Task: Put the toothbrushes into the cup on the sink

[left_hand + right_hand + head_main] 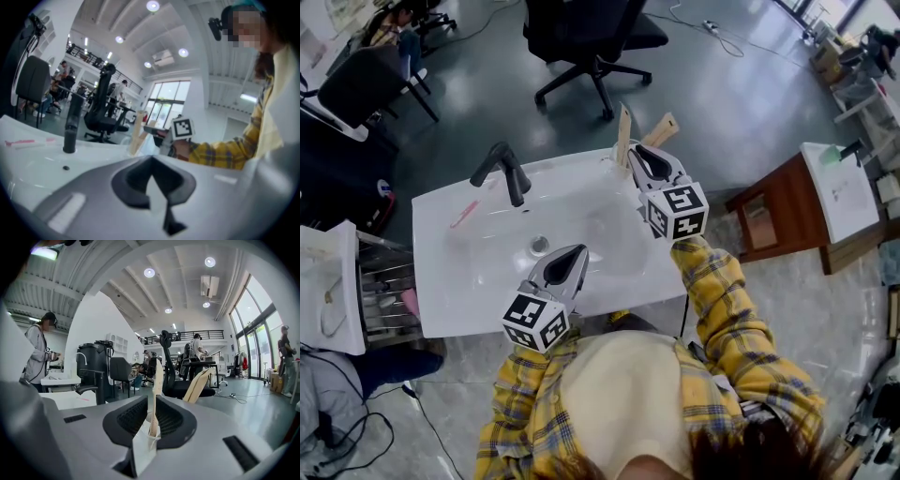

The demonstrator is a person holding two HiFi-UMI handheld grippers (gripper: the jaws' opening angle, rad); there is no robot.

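Right gripper: jaws closed on a beige toothbrush, pinched low by its white wrapper. Its long axis stands near upright, with the handle rising above the jaws.

Leaning toothbrush: also beige, stands just beyond the jaws, tilted to the right. It is probably already in the cup. The cup is not clear in any view; judged to sit at the sink's back right corner, behind and below the right gripper.

Left gripper: jaws shut with nothing between them, over the basin's front.

Pink toothbrush: lies flat on the sink's left side, beside the faucet, its long axis diagonal. It lies up and left of the left gripper, which is the nearer one.

Count:
- toothbrushes: three (one gripped, one leaning, one flat)
- faucet: one
- grippers: two
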